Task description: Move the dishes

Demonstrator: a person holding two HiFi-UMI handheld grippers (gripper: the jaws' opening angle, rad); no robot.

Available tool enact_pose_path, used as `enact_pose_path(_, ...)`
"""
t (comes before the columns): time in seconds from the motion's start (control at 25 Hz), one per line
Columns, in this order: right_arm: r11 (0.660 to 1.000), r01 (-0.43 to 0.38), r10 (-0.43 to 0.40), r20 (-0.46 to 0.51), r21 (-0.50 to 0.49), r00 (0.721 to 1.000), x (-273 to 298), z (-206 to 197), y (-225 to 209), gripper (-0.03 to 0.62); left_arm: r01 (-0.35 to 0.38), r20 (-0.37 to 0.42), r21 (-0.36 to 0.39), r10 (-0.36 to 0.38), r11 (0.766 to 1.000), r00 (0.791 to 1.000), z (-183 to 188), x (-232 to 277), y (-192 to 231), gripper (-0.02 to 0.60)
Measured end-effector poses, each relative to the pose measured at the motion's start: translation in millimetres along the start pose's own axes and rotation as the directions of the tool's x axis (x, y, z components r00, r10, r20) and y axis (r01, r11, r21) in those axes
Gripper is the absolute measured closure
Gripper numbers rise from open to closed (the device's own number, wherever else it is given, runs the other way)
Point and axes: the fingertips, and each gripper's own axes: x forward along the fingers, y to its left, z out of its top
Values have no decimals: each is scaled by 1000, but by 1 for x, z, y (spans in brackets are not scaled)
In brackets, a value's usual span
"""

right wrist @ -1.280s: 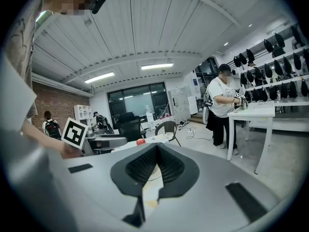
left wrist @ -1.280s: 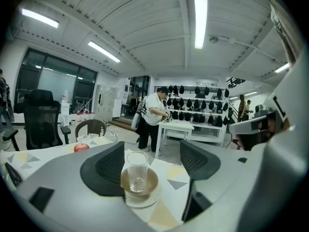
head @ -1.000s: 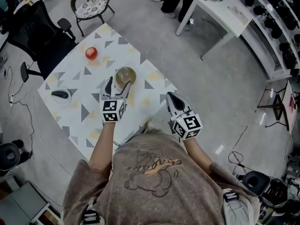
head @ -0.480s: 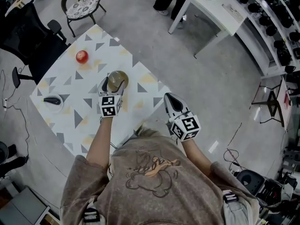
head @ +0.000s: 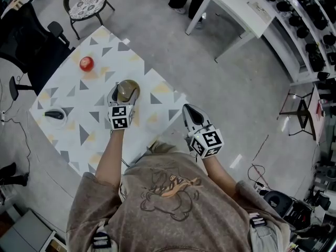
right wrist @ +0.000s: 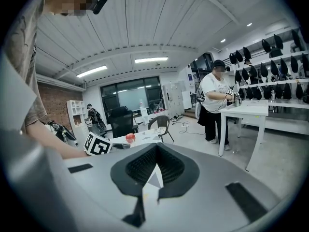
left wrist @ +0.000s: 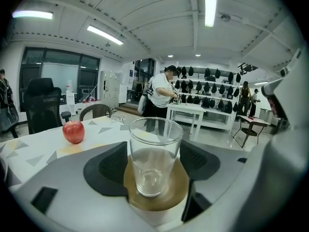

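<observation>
A clear empty glass (head: 127,87) stands on a round brown saucer (left wrist: 166,202) near the far right side of the triangle-patterned table (head: 94,127). My left gripper (head: 125,92) is open, one jaw on each side of the glass and saucer. In the left gripper view the glass (left wrist: 154,153) fills the gap between the pads. I cannot tell whether the pads touch the saucer. My right gripper (head: 189,111) is shut and holds nothing, out over the table's right corner. A small white dish (head: 55,115) with a dark object in it sits at the table's left.
A red apple (head: 86,63) lies at the far side of the table. A wicker chair (head: 86,4) and a black office chair (head: 26,30) stand beyond it. A person (left wrist: 161,98) works at a white table (head: 236,7) at the back right.
My left gripper has slid forward, so the glass and saucer now sit between its jaws instead of just ahead of them. The right gripper has barely moved.
</observation>
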Motion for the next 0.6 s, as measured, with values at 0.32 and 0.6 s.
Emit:
enact_pose_path(0.32, 1000, 3, -3, -10, -1, 1000, 4, -2, -3, 592, 7, 2, 2, -7, 1000, 1000, 0, 4, 1, 275)
enact_pose_path(0.6, 1000, 10, -10, -16, -2, 1000, 3, -5, -3, 592, -4, 10, 14, 4, 1000, 1000, 1, 4, 1, 290)
